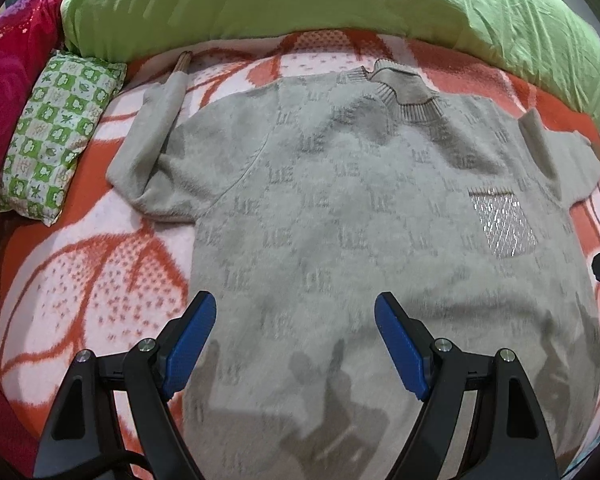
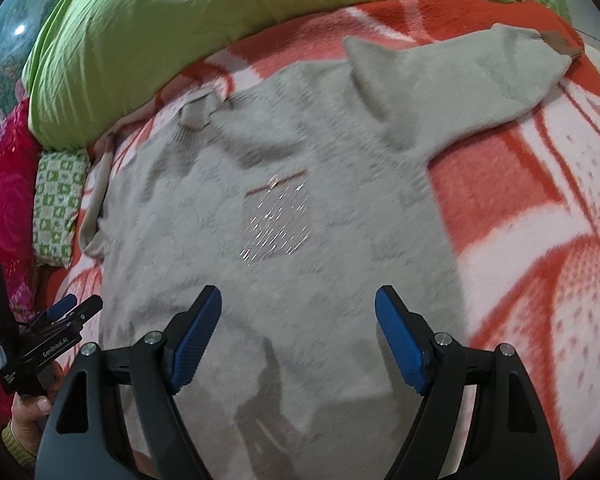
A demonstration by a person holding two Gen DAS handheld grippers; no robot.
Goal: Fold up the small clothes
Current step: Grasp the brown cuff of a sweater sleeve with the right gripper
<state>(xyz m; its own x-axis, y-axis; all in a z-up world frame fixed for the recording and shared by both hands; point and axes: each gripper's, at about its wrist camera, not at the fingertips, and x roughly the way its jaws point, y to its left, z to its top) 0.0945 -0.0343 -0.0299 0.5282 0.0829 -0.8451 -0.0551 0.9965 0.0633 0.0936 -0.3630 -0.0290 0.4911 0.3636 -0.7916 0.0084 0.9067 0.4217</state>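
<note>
Grey sweater (image 1: 340,208) lies flat, front up, on the orange-and-white blanket (image 1: 84,280), collar (image 1: 400,92) far from me, hem nearest both grippers. Long axis runs straight away from me. My left gripper (image 1: 295,320) sits over the hem's left half, my right gripper (image 2: 298,312) over the right half; both gaping wide, holding nothing. Left sleeve (image 1: 156,136) is folded along the body; right sleeve (image 2: 480,80) sticks out sideways, nearer my right gripper. I'd guess that goes first. Fuzzy knit, faint letter pattern, sparkly pocket (image 2: 278,220). Green duvet (image 1: 340,0) behind.
</note>
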